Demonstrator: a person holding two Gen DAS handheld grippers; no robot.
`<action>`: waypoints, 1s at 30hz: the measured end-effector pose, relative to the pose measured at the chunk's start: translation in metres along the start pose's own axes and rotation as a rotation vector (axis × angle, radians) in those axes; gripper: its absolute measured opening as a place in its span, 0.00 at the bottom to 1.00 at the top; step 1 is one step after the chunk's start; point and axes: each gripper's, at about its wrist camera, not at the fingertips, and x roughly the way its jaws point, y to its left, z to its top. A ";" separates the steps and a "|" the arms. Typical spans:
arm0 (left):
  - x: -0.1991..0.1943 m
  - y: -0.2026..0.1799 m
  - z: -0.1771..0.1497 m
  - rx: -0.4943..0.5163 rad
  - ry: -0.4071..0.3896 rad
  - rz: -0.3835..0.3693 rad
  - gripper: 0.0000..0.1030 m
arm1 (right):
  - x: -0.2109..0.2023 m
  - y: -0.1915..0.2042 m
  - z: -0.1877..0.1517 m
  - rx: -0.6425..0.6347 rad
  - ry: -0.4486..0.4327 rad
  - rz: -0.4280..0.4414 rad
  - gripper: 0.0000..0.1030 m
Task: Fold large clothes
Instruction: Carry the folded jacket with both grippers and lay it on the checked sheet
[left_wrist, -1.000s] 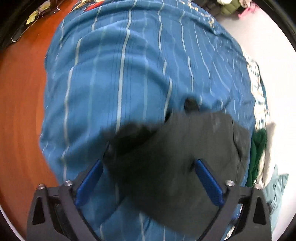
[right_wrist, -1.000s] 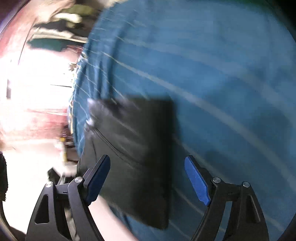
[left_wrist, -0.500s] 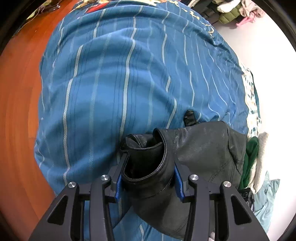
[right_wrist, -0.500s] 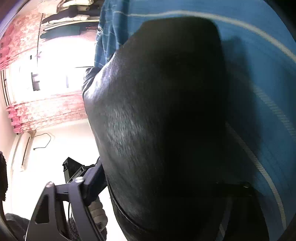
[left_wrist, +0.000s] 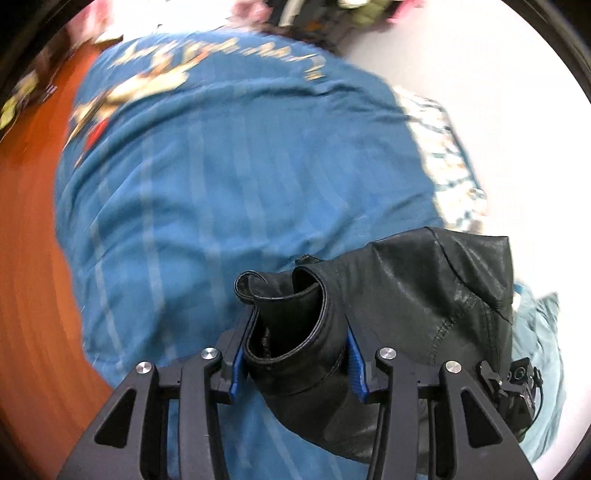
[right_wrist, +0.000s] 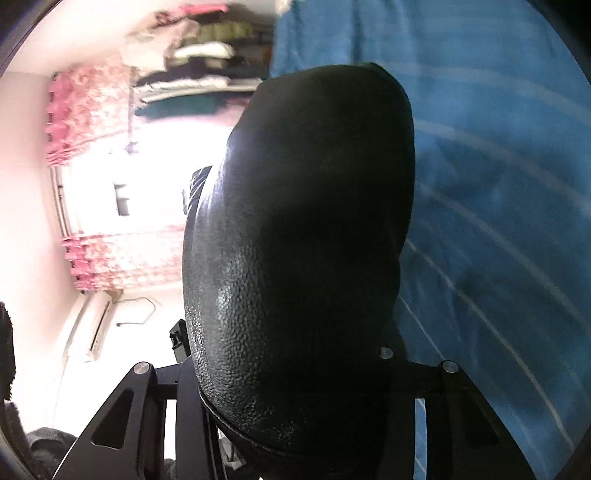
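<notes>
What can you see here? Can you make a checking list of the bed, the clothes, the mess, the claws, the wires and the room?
Surface: blue striped bedspread, rumpled.
Job's things: black leather garment, bunched, held at two places.
Clutter: patterned cloth and pale blue cloth at the bed's edge.
Grippers: left claw shut on a leather fold; right claw closing, leather hides its pads.
Cables: thin wire on the wall.
Surroundings: wooden floor, pink curtains, shelved clothes.
</notes>
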 end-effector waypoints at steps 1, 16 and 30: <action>-0.003 -0.020 0.009 0.028 -0.006 -0.016 0.39 | -0.016 0.010 0.006 0.003 -0.024 0.014 0.45; 0.099 -0.381 0.144 0.384 -0.004 -0.402 0.38 | -0.268 0.071 0.199 -0.005 -0.459 0.109 0.44; 0.329 -0.456 0.115 0.601 0.170 -0.252 0.39 | -0.319 -0.106 0.345 0.227 -0.427 -0.005 0.58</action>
